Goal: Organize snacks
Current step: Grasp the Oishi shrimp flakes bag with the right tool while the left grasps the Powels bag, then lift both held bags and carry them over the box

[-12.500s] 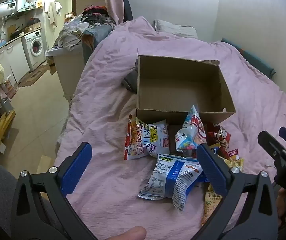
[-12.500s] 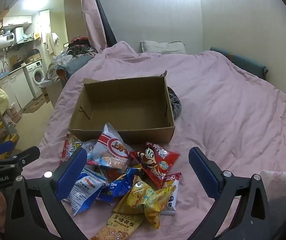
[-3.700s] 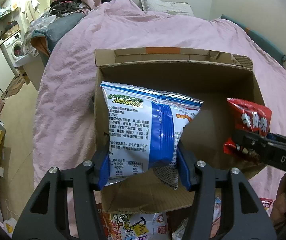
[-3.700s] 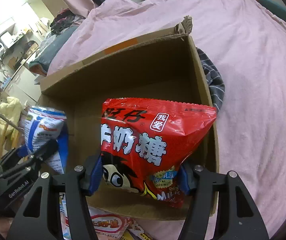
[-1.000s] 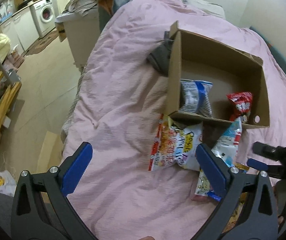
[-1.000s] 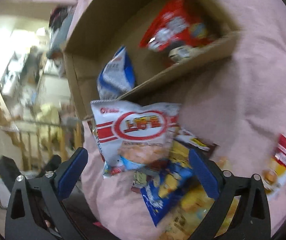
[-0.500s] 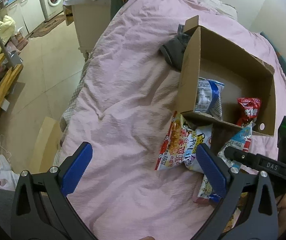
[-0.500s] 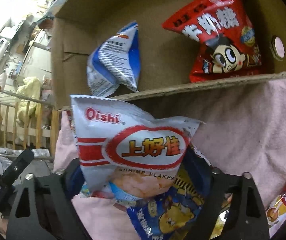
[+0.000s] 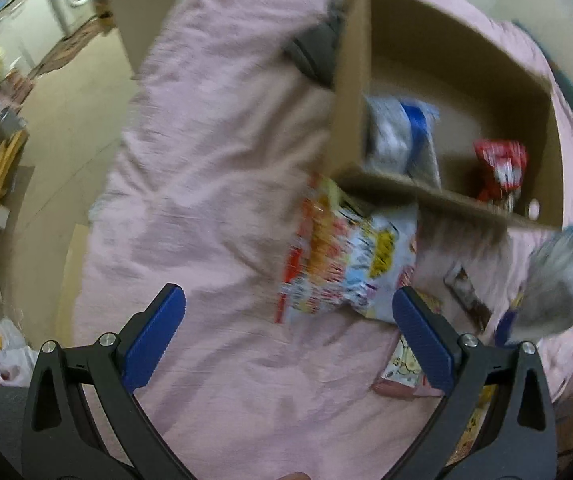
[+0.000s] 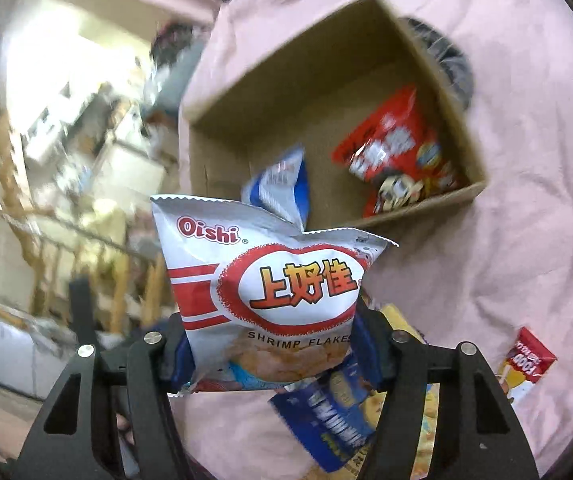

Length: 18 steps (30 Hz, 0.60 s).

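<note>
The Oishi shrimp flakes bag (image 10: 264, 304) is clamped by its lower part in the right gripper (image 10: 272, 354), whose jaws have just been closing and are now pressed against the bag's two sides, the pack standing upright above the fingers with its printed face toward the camera. The relation on which the coming move is judged to turn is that of this bag to the cardboard box (image 10: 422, 206): the box lies beyond and above the bag in the right wrist view, its open mouth turned toward the gripper, its near wall just behind the bag's top edge. Inside it a red candy bag (image 10: 396, 152) is seen at the right and a blue-and-white bag (image 10: 282, 184) at the left, so that bare floor is left between them and toward the far wall. The bag would have to be carried forward over the near wall before being let go. The left gripper (image 9: 288, 330) is held wide open and empty above the pink duvet (image 9: 206, 184); the colourful snack pack (image 9: 346, 268) lies flat just ahead of its right finger, against the box's near wall, its long side running away from the fingers. Other packs are left on the duvet near the right gripper.
</note>
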### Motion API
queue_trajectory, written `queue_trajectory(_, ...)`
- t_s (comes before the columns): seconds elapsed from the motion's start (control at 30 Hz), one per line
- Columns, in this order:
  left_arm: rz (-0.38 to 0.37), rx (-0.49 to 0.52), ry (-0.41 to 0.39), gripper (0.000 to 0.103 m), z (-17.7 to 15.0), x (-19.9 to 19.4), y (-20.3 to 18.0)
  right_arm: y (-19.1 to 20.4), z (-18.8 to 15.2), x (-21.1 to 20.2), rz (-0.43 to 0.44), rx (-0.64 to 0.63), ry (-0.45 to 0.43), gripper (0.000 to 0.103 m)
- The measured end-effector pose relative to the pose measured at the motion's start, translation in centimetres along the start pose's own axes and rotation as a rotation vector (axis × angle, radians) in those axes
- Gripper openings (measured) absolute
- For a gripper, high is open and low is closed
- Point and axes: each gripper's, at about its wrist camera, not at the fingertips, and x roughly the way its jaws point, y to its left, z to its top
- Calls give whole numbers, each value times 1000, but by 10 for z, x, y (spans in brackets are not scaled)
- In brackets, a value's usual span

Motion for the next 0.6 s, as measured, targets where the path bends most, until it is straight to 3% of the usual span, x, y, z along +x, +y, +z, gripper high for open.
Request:
queue_trajectory(0.1,16,65,25,102,4,16,-20,-18,4,-10,55,85,-46,66)
queue_trajectory(0.23,42,75,23,102,14,35,-31,-26,2,-15,64,97,-75,66)
queue_trajectory(0.33,27,92,41,102,18,49,-39,-29,2,-26,164,126,-94,66)
queue_trajectory(0.53,26,128,43,101,18,62,-52,-26,2,-31,188,110,-105,66)
queue_trajectory(0.6,18,143,32,92,17,59,-55,-20,3,-30,172,98,-111,66)
